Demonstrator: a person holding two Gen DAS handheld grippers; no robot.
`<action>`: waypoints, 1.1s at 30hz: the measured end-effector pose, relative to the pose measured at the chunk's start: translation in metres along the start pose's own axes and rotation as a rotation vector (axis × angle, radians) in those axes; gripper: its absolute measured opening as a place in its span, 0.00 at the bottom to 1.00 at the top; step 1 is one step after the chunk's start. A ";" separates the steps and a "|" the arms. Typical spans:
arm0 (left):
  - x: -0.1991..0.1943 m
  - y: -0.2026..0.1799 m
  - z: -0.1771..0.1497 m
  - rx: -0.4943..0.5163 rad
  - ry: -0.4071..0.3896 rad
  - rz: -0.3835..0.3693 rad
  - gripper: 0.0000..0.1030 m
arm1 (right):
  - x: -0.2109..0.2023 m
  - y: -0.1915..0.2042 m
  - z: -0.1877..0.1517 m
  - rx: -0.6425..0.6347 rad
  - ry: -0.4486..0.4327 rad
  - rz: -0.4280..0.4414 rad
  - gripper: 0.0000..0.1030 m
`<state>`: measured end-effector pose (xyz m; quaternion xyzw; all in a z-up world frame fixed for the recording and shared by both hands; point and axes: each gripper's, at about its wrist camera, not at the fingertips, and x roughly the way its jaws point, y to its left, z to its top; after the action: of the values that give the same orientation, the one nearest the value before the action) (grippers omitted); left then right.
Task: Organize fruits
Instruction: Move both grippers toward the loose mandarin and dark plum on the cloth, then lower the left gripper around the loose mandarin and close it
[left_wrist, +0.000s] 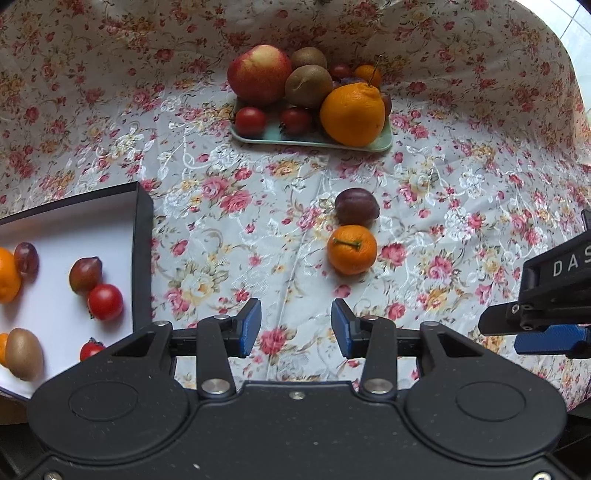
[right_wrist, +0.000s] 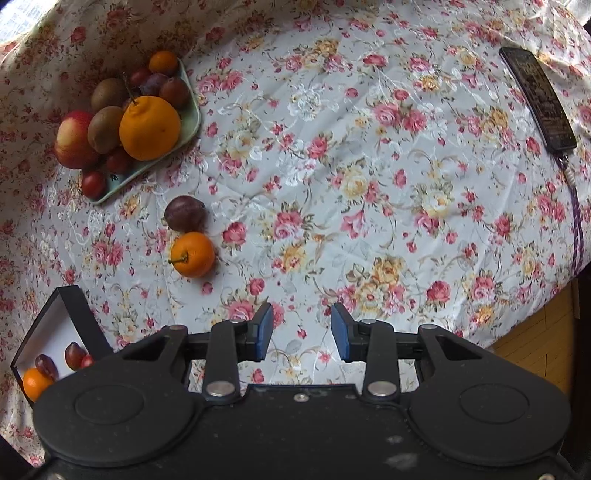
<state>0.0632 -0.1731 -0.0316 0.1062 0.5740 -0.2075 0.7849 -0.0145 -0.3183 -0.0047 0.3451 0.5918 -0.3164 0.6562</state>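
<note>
Left gripper (left_wrist: 296, 328): both black finger linkages extend forward from the housing, blue pads (left_wrist: 249, 326) facing each other across a wide gap, nothing between them; jaws parted. Right gripper (right_wrist: 302, 332): same pose, linkages symmetrical, blue pads (right_wrist: 265, 331) set well apart with nothing held. In the left wrist view, the right gripper (left_wrist: 546, 332) enters from the right edge, beside and slightly ahead of the left fingers, one blue pad showing.
</note>
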 end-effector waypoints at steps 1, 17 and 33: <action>0.002 -0.001 0.002 -0.002 0.004 -0.008 0.48 | 0.000 0.001 0.002 -0.002 -0.003 -0.001 0.36; 0.018 -0.023 0.031 0.004 -0.020 -0.088 0.48 | 0.008 0.000 0.033 0.011 -0.018 -0.002 0.36; 0.047 -0.040 0.040 0.013 0.030 -0.073 0.48 | 0.018 -0.006 0.049 0.021 -0.005 -0.013 0.36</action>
<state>0.0914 -0.2348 -0.0602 0.0934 0.5878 -0.2384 0.7674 0.0097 -0.3619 -0.0199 0.3475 0.5889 -0.3277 0.6519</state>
